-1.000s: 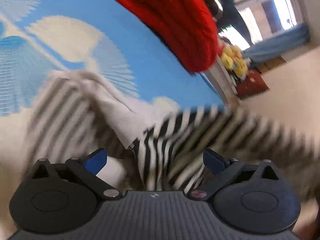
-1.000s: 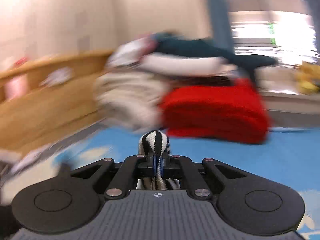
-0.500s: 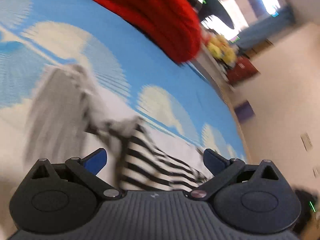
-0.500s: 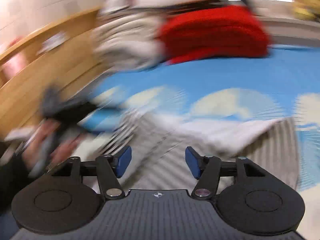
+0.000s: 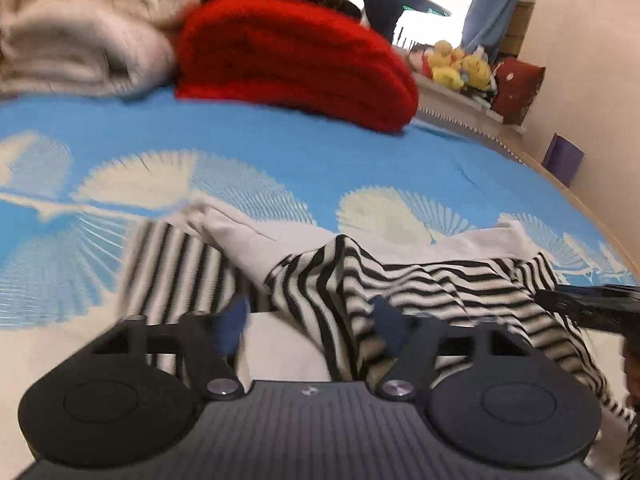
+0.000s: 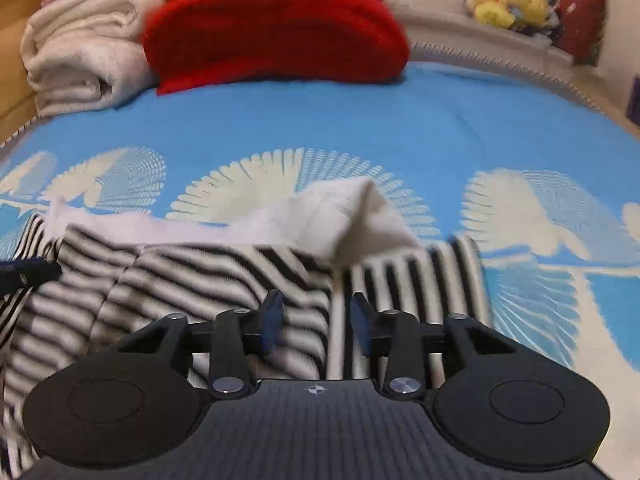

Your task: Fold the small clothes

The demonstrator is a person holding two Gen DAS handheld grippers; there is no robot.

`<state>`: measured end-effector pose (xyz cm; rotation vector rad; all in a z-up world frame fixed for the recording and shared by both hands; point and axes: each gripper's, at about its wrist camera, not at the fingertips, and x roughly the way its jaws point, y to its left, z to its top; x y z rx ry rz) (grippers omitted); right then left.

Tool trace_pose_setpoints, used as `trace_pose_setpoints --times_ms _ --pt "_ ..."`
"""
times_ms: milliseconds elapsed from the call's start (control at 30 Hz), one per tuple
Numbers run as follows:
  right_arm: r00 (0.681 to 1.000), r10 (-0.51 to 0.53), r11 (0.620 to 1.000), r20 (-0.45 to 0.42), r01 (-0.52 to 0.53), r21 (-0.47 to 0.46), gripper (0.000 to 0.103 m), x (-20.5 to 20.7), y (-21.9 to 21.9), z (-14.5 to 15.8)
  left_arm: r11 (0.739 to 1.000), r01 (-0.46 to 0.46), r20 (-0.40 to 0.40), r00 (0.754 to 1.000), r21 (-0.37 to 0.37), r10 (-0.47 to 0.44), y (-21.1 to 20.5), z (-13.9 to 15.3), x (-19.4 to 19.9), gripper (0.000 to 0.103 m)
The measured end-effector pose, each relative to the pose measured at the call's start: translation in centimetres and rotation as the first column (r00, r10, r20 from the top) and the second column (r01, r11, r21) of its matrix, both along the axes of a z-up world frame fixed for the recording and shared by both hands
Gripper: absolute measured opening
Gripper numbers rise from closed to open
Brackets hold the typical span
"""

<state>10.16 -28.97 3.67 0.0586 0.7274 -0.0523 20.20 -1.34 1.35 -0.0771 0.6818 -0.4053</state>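
Observation:
A black-and-white striped garment (image 5: pixel 420 284) with a white lining lies crumpled on the blue bedspread (image 5: pixel 280 152). It also shows in the right wrist view (image 6: pixel 208 276). My left gripper (image 5: pixel 310 326) is open and empty just above the garment's middle fold. My right gripper (image 6: pixel 316 320) is open and empty low over the striped cloth, near the raised white flap (image 6: pixel 352 208). The right gripper's dark body (image 5: pixel 592 308) shows at the right edge of the left wrist view.
A folded red blanket (image 5: pixel 296 60) and a cream blanket (image 5: pixel 80 32) are stacked at the far end of the bed. Plush toys (image 5: pixel 460 64) sit on the window ledge. A wooden bed frame (image 6: pixel 12 40) runs along the left.
The right gripper let go of the striped cloth and opened, then dropped low over the garment. The garment fell onto the bed. The left gripper swung to face the blankets, its jaws somewhat narrower.

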Motion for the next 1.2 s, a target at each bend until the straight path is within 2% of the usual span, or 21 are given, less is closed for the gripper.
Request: trace_pose_setpoints --times_ms 67,100,167,233,267,300,367,433,500,600,667,733,833,867,933,1000,1067,1100,1133,1167,1200 --pt "0.994 0.089 0.996 0.062 -0.091 0.015 0.058 -4.3 0.7 1.2 0.997 0.068 0.030 0.997 0.022 -0.068 -0.3 0.8 -2.7 0.095" --pt "0.984 0.172 0.985 0.044 -0.173 0.017 0.058 -6.1 1.9 1.0 0.993 0.106 0.028 0.994 0.049 -0.108 -0.8 0.8 -3.8 0.098" --pt "0.965 0.260 0.965 -0.032 -0.260 -0.020 0.058 -7.5 3.9 -0.4 0.977 0.146 0.023 0.988 0.158 -0.151 -2.3 0.0 -5.7 0.103" --pt "0.956 0.272 0.953 -0.113 -0.283 -0.105 0.058 -7.9 5.9 -3.5 0.927 0.167 0.025 0.982 0.336 -0.186 -4.3 -2.2 -6.8 0.103" --pt "0.960 0.263 0.953 -0.098 -0.274 -0.127 0.060 -8.3 6.2 -4.2 0.890 0.159 0.027 0.982 0.427 -0.188 -5.1 -3.5 -7.1 0.103" --pt "0.961 0.267 0.947 -0.075 -0.276 -0.165 0.061 -8.8 6.5 -4.0 0.875 0.162 0.034 0.979 0.456 -0.199 -5.1 -4.4 -7.4 0.103" --pt "0.957 0.271 0.945 -0.101 -0.285 -0.162 0.061 -9.6 6.2 -1.8 0.889 0.139 0.025 0.986 0.435 -0.167 -4.1 -2.8 -8.1 0.103" --pt "0.969 0.245 0.964 -0.024 -0.246 -0.098 0.070 -12.5 3.9 2.3 0.912 0.102 0.068 0.988 0.398 -0.141 -1.7 0.3 -10.0 0.103" --pt "0.983 0.184 0.979 0.011 -0.182 -0.088 0.075 -16.0 1.4 5.2 0.930 0.066 0.103 0.989 0.361 -0.110 1.3 3.3 -12.9 0.103" --pt "0.997 0.071 0.995 -0.025 -0.072 -0.061 0.078 -21.8 -1.1 6.8 0.944 0.048 0.048 0.997 0.328 -0.067 4.8 4.8 -17.8 0.103" --pt "0.998 -0.016 0.999 -0.067 0.014 -0.031 0.079 -24.2 -2.6 5.7 0.947 0.031 -0.040 0.999 0.319 -0.020 6.5 3.9 -20.5 0.103" --pt "0.979 -0.156 0.987 -0.131 0.158 0.005 0.079 -26.4 -4.4 4.7 0.956 -0.016 -0.116 0.992 0.294 0.052 7.8 2.8 -22.0 0.103" --pt "0.904 -0.358 0.916 -0.233 0.389 0.101 0.079 -28.7 -7.0 2.2 0.980 -0.110 -0.286 0.946 0.164 0.154 10.3 0.7 -23.0 0.103" --pt "0.890 -0.378 0.900 -0.254 0.418 0.126 0.079 -29.3 -7.3 1.3 0.988 -0.131 -0.362 0.920 0.083 0.153 11.2 -0.3 -23.4 0.103" --pt "0.880 -0.345 0.885 -0.327 0.421 0.200 0.079 -30.4 -7.3 -0.7 0.980 -0.197 -0.505 0.850 -0.036 0.152 12.5 -1.7 -24.0 0.102" --pt "0.891 -0.281 0.862 -0.357 0.397 0.314 0.079 -31.5 -6.9 -1.9 0.976 -0.188 -0.480 0.870 -0.113 0.112 12.7 -1.3 -25.3 0.103" --pt "0.917 -0.237 0.858 -0.320 0.352 0.374 0.078 -32.1 -6.1 -2.2 0.975 -0.149 -0.510 0.859 -0.166 0.045 12.4 -1.4 -25.7 0.101" --pt "0.928 -0.214 0.868 -0.304 0.323 0.376 0.063 -32.4 -5.7 -2.0 0.971 -0.148 -0.531 0.847 -0.186 0.028 12.2 -1.5 -26.1 0.098" --pt "0.930 -0.196 0.876 -0.312 0.309 0.371 0.042 -32.3 -5.3 -1.8 0.971 -0.137 -0.536 0.844 -0.196 0.011 11.9 -1.3 -26.5 0.082" --pt "0.925 -0.188 0.881 -0.331 0.307 0.359 0.031 -32.6 -5.0 -1.3 0.977 -0.102 -0.525 0.851 -0.188 -0.013 11.4 -0.9 -27.0 0.048" --pt "0.926 -0.175 0.893 -0.336 0.293 0.342 0.017 -32.9 -4.6 -0.9 0.985 -0.077 -0.511 0.860 -0.152 -0.012 11.1 -0.4 -27.4 0.030"
